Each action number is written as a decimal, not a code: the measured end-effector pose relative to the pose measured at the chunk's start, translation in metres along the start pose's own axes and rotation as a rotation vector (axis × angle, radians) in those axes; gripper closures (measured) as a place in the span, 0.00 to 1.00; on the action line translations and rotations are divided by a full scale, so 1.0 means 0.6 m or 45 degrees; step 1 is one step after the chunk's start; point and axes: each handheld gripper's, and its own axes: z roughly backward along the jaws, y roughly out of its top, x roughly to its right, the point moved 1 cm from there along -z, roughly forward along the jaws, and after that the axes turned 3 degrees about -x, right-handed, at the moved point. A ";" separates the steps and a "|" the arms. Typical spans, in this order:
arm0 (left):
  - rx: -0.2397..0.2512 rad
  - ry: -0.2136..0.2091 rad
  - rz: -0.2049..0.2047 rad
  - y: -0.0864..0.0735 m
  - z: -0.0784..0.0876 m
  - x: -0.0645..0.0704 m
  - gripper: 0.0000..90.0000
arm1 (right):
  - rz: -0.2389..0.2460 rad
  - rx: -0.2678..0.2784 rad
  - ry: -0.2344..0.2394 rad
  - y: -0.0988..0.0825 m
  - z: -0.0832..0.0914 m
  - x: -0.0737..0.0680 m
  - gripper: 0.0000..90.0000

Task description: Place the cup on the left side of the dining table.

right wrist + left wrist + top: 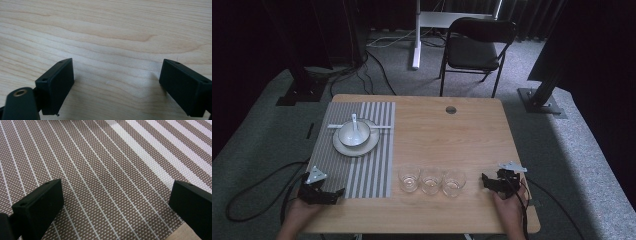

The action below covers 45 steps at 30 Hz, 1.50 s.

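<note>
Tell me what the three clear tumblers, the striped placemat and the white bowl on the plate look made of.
The three clear tumblers look like glass: see-through, with bright rim glints. The striped placemat seems woven vinyl or fabric: a fine dotted mesh weave shows close up. The white bowl looks like glazed ceramic, smooth and glossy, though plastic can't be ruled out.

Dim room, lit table (437,135), dark edges – gripper views sharp, soft shadows

Dark-curtained recording studio: black drapes (602,50), rig stands (544,75), carpet (257,135).
</note>
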 end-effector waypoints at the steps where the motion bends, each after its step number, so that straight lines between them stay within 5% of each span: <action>1: 0.000 0.000 0.000 0.000 0.000 0.000 0.00 | 0.000 0.000 0.000 0.000 0.000 0.000 0.13; 28: -0.020 -0.069 -0.029 0.009 0.012 0.005 0.01 | -0.001 0.000 0.000 0.000 0.000 0.000 0.13; 32: -0.005 -0.023 -0.069 0.016 0.015 0.019 0.01 | 0.001 0.000 0.000 0.000 0.000 0.000 0.13; 45: 0.069 -0.135 -0.119 0.046 0.024 0.054 0.01 | 0.000 0.000 0.000 0.000 0.000 0.000 0.13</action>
